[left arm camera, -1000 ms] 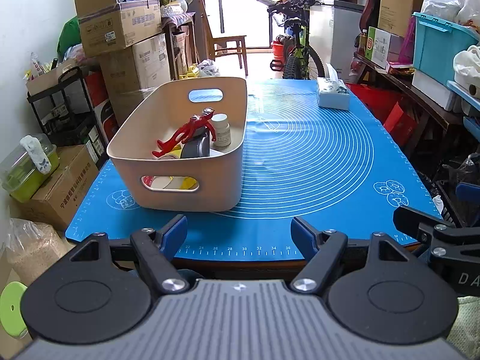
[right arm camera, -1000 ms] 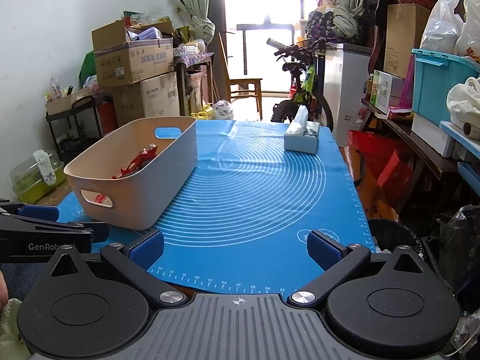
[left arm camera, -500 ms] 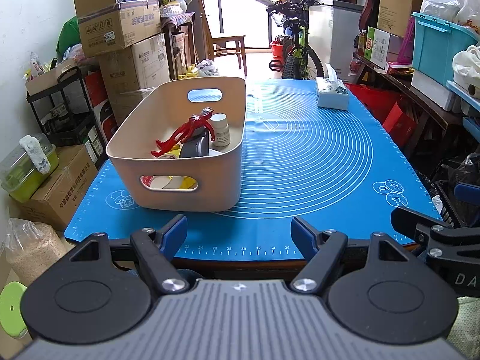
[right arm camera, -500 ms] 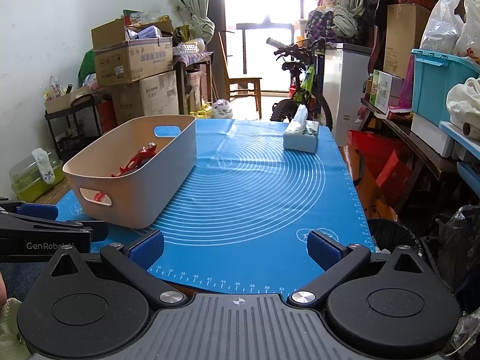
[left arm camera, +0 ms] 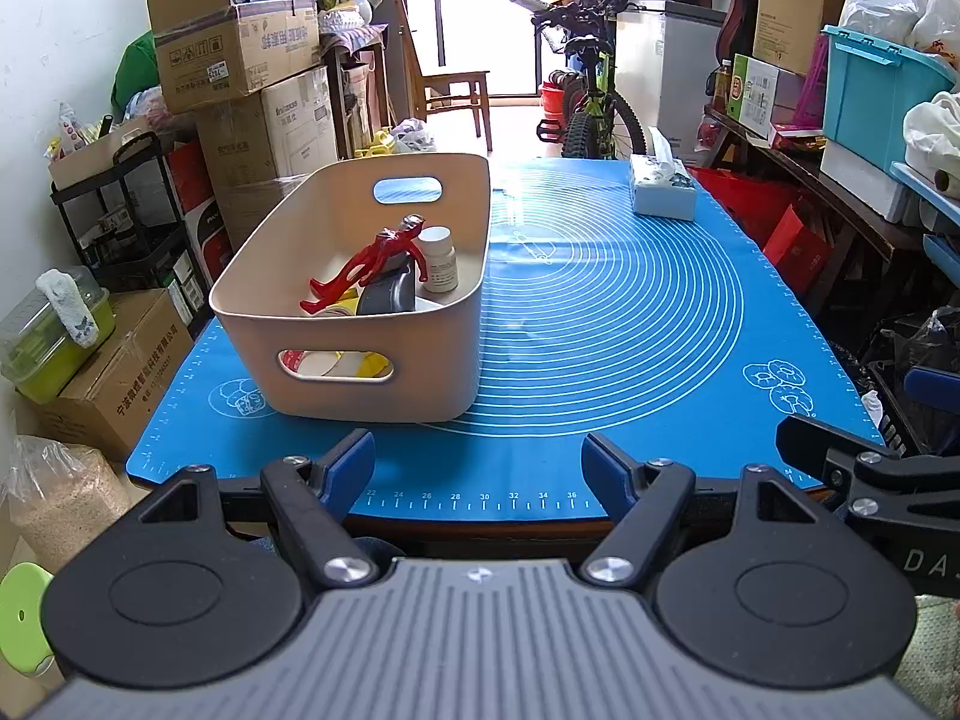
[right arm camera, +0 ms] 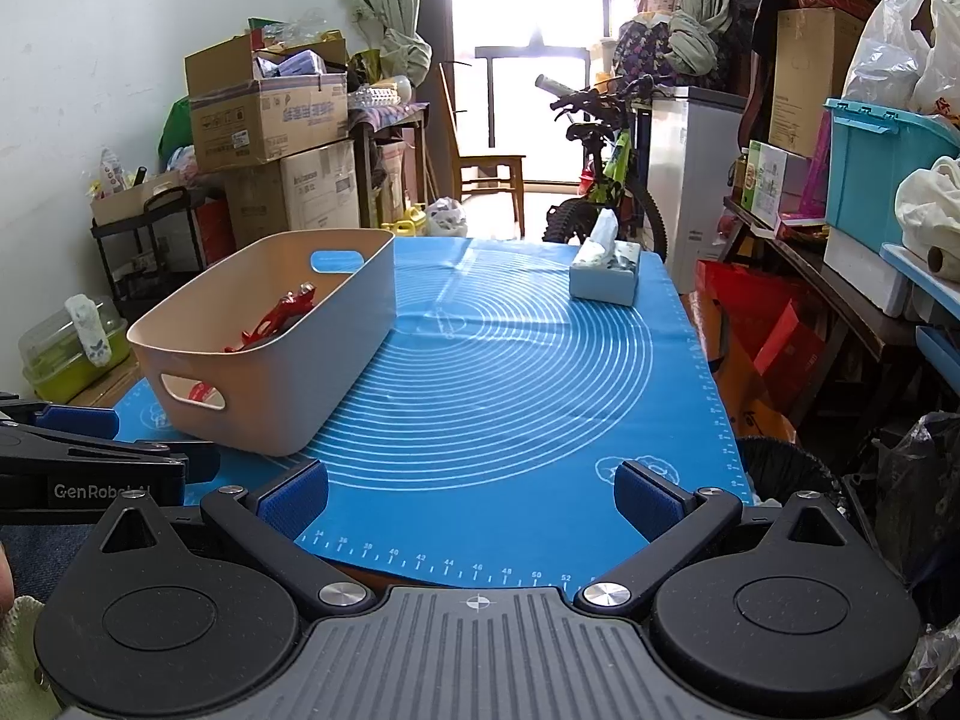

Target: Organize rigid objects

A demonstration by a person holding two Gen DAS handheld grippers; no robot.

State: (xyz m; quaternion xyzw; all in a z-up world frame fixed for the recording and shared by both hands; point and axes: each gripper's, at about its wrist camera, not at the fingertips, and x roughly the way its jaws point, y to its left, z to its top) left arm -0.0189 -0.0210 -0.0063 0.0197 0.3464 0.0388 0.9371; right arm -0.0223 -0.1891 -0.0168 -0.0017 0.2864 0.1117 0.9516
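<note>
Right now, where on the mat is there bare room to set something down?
Bare mat lies between the beige bin and the tissue box, out to the right edge. The bin holds a red figure and a bottle: crowded.

Bright daylight floods from the overexposed glass balcony door (right arm camera: pixel 534 114) behind, throwing glare across the blue silicone mat (left arm camera: pixel 600 312); fisheye edges bend.

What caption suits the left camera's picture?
Open left gripper faces a bin holding a red figure and bottle.
</note>
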